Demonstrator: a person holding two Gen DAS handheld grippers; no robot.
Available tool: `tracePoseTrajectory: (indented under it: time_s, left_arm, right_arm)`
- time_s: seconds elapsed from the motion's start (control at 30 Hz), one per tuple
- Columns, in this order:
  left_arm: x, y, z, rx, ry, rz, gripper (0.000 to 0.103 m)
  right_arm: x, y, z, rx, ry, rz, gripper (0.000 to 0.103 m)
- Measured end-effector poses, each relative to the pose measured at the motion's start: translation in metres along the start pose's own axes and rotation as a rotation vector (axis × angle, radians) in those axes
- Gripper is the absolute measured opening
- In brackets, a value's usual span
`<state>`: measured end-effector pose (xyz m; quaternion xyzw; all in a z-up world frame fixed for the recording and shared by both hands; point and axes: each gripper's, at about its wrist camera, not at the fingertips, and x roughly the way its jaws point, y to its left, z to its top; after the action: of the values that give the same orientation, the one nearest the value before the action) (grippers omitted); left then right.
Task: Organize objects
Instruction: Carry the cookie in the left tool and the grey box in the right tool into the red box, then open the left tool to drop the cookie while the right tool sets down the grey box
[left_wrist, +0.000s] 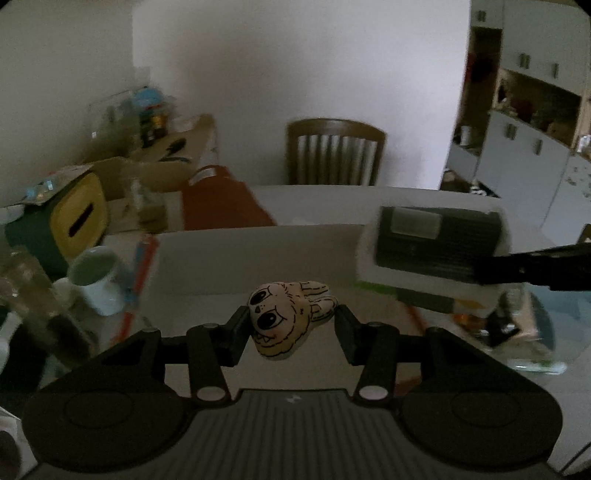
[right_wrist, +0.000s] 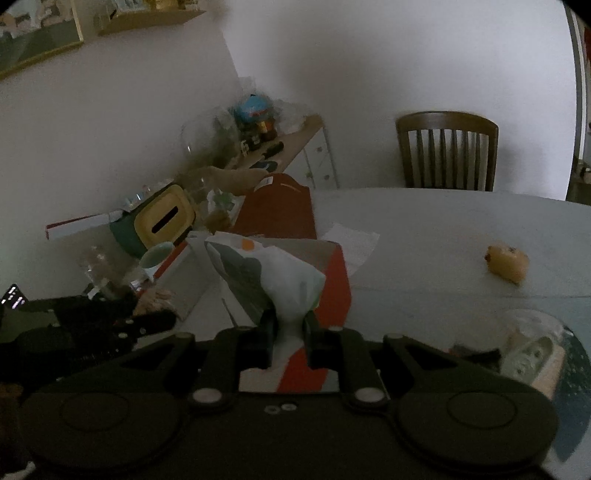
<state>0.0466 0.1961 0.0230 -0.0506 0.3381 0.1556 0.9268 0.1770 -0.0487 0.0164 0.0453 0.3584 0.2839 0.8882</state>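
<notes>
Meanwhile, a cream rabbit-face toy (left_wrist: 286, 321) is clamped between the left gripper (left_wrist: 291, 328) fingers, at twelve o'clock of it; a printed bag (right_wrist: 273, 280) is pinched by the right gripper (right_wrist: 290, 332) over the table (right_wrist: 424, 229).

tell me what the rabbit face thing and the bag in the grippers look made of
Rabbit face toy: looks soft, squishy foam or rubber, matte cream skin with printed black lines; rounded, puffy edges. Bag: thin printed plastic or foil film, faintly glossy, creased and bunched where the right gripper pinches it.
</notes>
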Motion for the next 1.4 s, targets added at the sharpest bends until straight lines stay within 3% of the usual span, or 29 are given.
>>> tracePoseTrajectory:
  time_s: [0.23,0.43,1.03,1.2,1.27,1.33,1.4]
  left_arm:
    - [0.036,0.040,0.010,-0.014,0.046,0.048,0.048]
    - [0.075,0.045,0.013,0.020,0.110,0.087,0.048]
    - [0.162,0.047,0.011,0.071,0.420,0.133,0.051]
    - [0.167,0.050,0.010,0.040,0.455,0.113,0.054]
    - [0.168,0.052,0.010,0.025,0.463,0.113,0.061]
    - [0.165,0.053,0.009,0.012,0.451,0.108,0.065]
    - [0.163,0.053,0.010,0.010,0.439,0.106,0.066]
  right_arm:
    - [0.048,0.024,0.007,-0.067,0.053,-0.054,0.015]
    - [0.085,0.039,0.006,-0.124,0.112,-0.099,0.015]
    - [0.148,0.063,-0.009,-0.253,0.252,-0.189,0.016]
    - [0.153,0.067,-0.012,-0.280,0.269,-0.188,0.022]
    - [0.154,0.067,-0.012,-0.281,0.276,-0.188,0.022]
    - [0.155,0.066,-0.013,-0.277,0.280,-0.185,0.026]
    - [0.153,0.066,-0.012,-0.277,0.275,-0.173,0.036]
